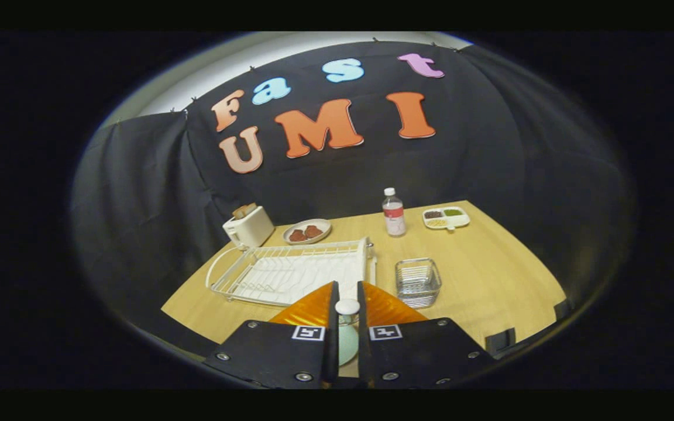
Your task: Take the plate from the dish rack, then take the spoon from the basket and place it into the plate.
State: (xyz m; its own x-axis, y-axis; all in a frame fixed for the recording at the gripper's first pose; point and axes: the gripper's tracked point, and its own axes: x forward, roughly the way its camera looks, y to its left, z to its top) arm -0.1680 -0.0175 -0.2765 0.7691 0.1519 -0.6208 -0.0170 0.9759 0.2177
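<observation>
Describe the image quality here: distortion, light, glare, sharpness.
Gripper view: fisheye bends the table edges and dish rack; light is even overhead with soft shadows; mild glare on the bottle; the fingers and the white spoon between them look slightly soft.

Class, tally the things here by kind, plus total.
Dishes: 3 (orange plate, round plate of brown food, white divided tray)
Wire holders: 2 (white dish rack, metal basket)
White toaster: 1
Clear bottle: 1
Pale spoon, between fingers of the hand-held gripper: 1
Total: 8
</observation>
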